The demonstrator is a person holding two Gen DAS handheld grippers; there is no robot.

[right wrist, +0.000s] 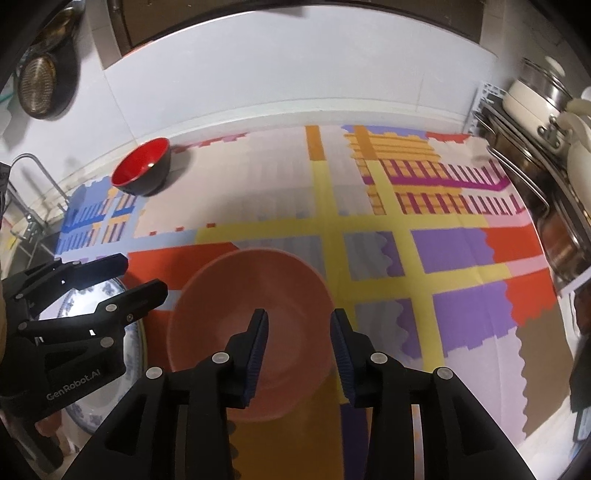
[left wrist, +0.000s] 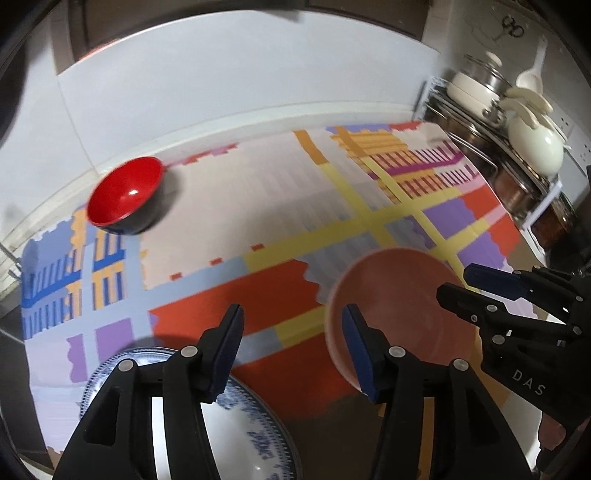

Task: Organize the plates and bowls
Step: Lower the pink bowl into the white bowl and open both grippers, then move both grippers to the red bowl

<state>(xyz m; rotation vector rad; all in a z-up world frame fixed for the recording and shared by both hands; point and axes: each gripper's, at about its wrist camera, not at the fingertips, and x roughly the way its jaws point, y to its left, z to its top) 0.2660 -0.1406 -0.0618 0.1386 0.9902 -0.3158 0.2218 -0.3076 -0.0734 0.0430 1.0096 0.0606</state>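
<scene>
Hovering with jaws parted and empty, the right gripper (right wrist: 297, 347) sits over a smooth, round pink bowl (right wrist: 255, 295) on the patterned cloth (right wrist: 461, 258). Left gripper (left wrist: 291, 347), wider, empty, above a blue-patterned plate (left wrist: 255, 443), seemingly glazed.

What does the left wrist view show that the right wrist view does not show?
Only the left wrist view: scissors hanging on the wall and a white ladle above the pot rack.

Only the right wrist view: a round metal strainer hanging at upper left and a faucet.

Both: the red bowl, the pink bowl, the blue-patterned plate, the colourful mat and both grippers, jaws open and empty.
</scene>
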